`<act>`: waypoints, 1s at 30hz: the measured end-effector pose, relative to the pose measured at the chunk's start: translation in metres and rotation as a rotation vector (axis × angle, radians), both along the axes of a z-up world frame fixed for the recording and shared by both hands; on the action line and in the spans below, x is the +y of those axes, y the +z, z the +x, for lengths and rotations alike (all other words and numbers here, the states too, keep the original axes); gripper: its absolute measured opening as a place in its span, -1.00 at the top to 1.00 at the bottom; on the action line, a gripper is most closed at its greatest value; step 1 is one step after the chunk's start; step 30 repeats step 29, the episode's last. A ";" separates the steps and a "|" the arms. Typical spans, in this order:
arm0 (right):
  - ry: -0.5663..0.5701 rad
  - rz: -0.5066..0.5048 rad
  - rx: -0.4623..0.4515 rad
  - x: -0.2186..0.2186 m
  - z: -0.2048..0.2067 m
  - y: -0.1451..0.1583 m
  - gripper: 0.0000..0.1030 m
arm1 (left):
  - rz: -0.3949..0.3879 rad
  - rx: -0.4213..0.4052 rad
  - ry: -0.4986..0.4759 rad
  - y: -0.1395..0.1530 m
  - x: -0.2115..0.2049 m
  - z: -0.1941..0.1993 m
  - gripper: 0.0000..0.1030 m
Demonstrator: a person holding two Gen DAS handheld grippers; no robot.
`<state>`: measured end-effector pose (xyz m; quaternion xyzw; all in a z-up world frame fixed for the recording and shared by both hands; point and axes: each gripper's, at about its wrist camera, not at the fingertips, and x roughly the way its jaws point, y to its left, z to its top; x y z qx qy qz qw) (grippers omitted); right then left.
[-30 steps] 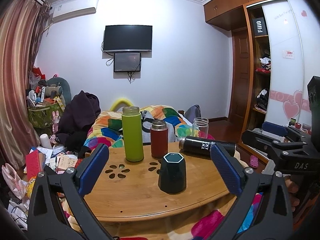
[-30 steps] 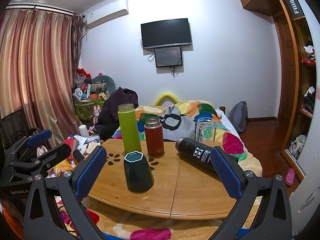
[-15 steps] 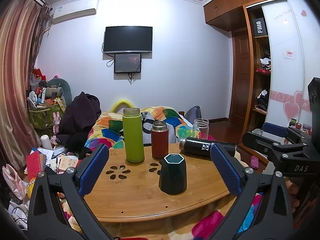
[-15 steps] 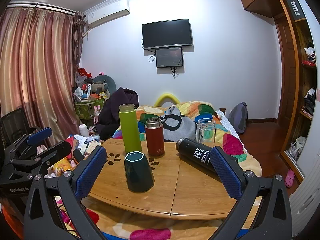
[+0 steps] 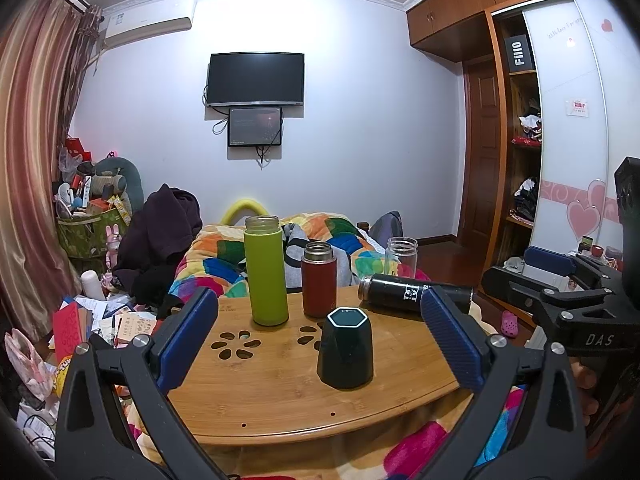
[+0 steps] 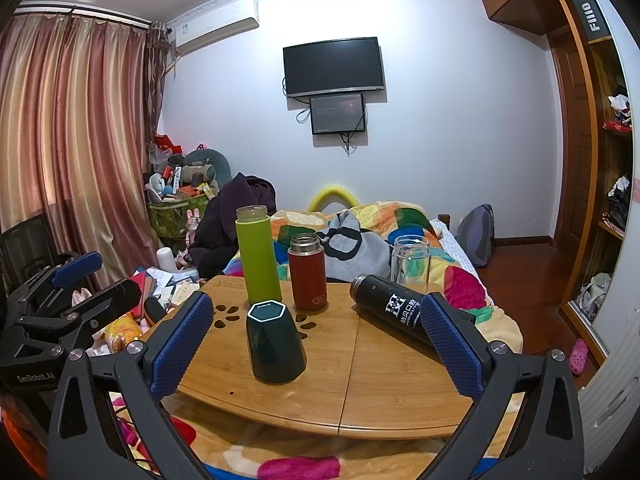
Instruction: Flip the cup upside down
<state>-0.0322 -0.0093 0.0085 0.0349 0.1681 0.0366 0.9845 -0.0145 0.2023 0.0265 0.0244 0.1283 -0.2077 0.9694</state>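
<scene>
My left claw is spread wide with nothing between its blue pads, held back from the near edge of the wooden table. My right claw is just as wide apart and also holds nothing, hanging over the near side of the same table.

The cup is dark green with six flat sides. It stands on the table toward the near side, wide end down and a flat hexagonal face with a pale edge on top, so it looks mouth down. In my right view the cup sits just inside my left pad, apart from both pads.

Behind it stand a tall green bottle and a shorter red flask, both upright and close together. A black flask lies on its side to the right, and a clear glass jar stands behind that. Flower-shaped holes are cut into the tabletop to the left of the cup. A bright patchwork blanket covers the bed beyond
</scene>
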 end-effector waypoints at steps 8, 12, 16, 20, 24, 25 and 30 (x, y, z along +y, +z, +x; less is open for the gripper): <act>-0.002 0.000 0.003 -0.002 0.003 -0.001 -1.00 | 0.001 0.013 -0.010 0.000 -0.001 0.003 -1.00; -0.001 0.002 0.008 -0.003 0.004 -0.004 -1.00 | 0.004 0.006 -0.015 0.000 -0.001 0.003 -1.00; -0.001 -0.002 0.014 -0.003 0.006 -0.007 -1.00 | -0.004 -0.010 -0.030 0.000 -0.001 -0.002 -1.00; -0.001 -0.004 0.016 -0.001 0.006 -0.007 -1.00 | -0.008 0.001 -0.018 0.000 -0.001 0.003 -1.00; -0.005 -0.002 0.025 -0.002 0.007 -0.010 -1.00 | -0.028 0.026 -0.015 -0.003 0.003 0.009 -1.00; -0.006 -0.001 0.026 -0.002 0.007 -0.010 -1.00 | -0.038 0.023 -0.015 -0.004 0.004 0.009 -1.00; -0.009 0.008 0.035 -0.004 0.009 -0.012 -1.00 | -0.037 0.031 -0.009 -0.005 0.005 0.011 -1.00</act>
